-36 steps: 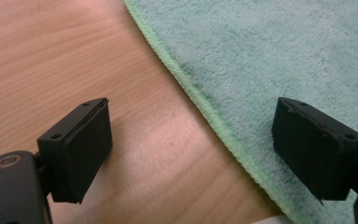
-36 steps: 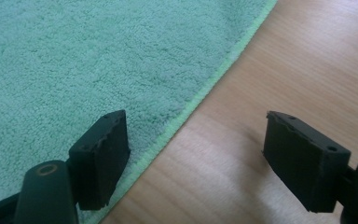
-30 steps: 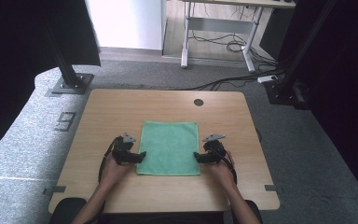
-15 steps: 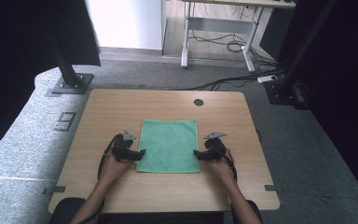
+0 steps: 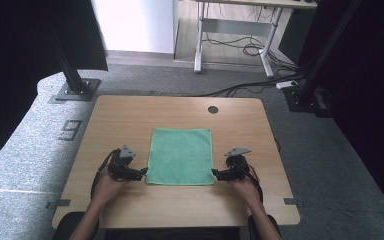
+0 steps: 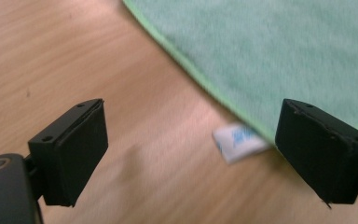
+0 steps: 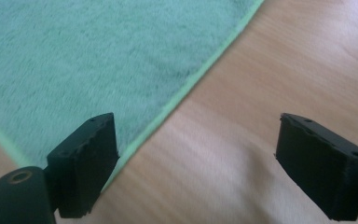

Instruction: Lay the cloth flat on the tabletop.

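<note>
From above, one green towel lay flat on the wooden tabletop, two grippers flanking its near corners: the left gripper just off one, the right gripper just off the other. Left gripper view: two fingers spread wide, nothing between them, the towel's edge and one white label ahead. Right gripper view: two fingers, having just been opening, stood wide apart, empty, the towel's hem just beside one.
</note>
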`<state>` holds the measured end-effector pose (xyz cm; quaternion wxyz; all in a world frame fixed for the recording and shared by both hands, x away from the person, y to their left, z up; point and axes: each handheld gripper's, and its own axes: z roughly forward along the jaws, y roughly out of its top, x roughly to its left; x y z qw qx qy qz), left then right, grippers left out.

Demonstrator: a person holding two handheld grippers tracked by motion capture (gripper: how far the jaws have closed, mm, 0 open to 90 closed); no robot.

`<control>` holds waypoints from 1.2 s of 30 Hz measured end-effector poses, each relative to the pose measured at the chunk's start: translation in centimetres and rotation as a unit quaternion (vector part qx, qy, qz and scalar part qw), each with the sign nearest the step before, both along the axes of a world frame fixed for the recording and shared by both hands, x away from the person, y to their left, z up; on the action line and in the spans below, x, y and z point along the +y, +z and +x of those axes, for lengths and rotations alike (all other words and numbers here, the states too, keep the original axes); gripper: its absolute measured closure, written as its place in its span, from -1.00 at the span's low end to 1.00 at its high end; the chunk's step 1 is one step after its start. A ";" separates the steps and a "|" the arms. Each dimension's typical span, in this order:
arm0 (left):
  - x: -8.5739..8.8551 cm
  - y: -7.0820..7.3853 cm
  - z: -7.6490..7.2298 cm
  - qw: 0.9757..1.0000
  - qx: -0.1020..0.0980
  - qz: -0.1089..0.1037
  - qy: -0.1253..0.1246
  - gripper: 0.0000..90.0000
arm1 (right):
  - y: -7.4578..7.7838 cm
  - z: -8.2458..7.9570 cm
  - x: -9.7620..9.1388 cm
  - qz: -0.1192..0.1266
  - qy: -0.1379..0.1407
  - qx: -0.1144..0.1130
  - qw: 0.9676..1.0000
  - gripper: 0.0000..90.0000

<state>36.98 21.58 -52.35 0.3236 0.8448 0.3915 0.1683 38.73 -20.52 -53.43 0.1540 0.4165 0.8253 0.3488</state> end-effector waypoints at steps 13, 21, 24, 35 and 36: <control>1.6 -2.0 -1.2 0.999 0.026 0.019 -0.001 -1.00 | -1.3 -2.6 -2.6 -0.006 -0.013 0.005 1.000 -1.00; 2.3 -2.5 -1.0 1.000 0.024 -0.005 0.006 -1.00 | -2.0 -2.5 -2.8 -0.007 -0.006 0.000 1.000 -1.00; 2.3 -2.5 -0.9 1.000 0.023 -0.005 0.006 -1.00 | -2.0 -2.5 -2.9 -0.007 -0.005 -0.003 1.000 -1.00; 2.3 -2.5 -0.9 1.000 0.023 -0.006 0.008 -1.00 | -2.2 -2.6 -2.8 -0.006 -0.011 -0.014 1.000 -1.00; 2.3 -2.5 -0.9 1.000 0.023 -0.006 0.009 -1.00 | -2.2 -2.6 -2.8 -0.006 -0.011 -0.014 1.000 -1.00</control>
